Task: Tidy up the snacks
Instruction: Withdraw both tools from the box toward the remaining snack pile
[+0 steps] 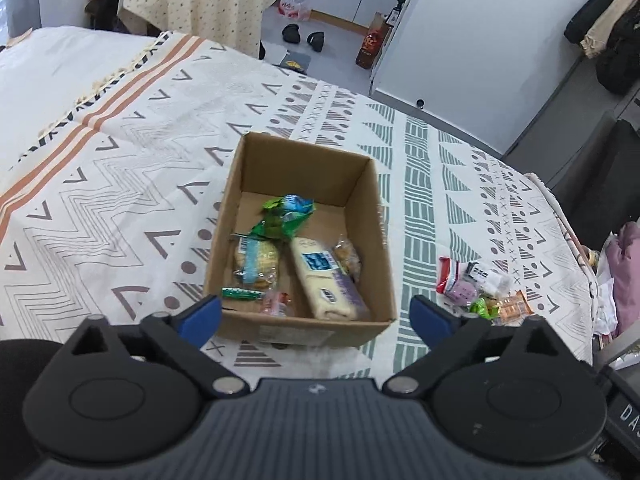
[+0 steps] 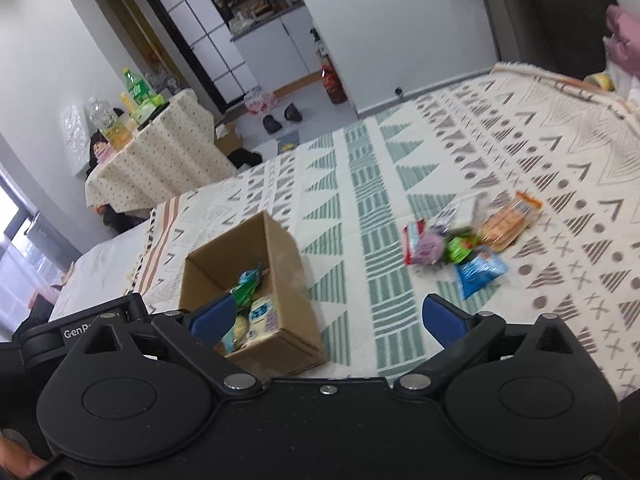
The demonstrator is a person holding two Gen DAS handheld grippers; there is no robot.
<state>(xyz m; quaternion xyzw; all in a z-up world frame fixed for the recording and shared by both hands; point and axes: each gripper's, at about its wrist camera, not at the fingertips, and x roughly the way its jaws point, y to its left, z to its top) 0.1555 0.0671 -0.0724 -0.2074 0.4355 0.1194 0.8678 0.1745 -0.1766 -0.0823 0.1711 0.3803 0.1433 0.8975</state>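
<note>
Spread blue fingers of both the left gripper and right gripper hold nothing; open brown cardboard box of crinkly snack packets sits centre frame, between the left's tips.

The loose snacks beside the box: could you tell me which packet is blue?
The blue packet, nearest the right claw; its neighbours are green, pink, red and orange.

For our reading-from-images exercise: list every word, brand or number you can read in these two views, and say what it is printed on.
"GenR", cut off: black body of the left gripper.
"DA", cut off: dark block at the frame edge.
Labels on the snack packets in the brown cardboard box and the loose snack pile: too blurred to read.
</note>
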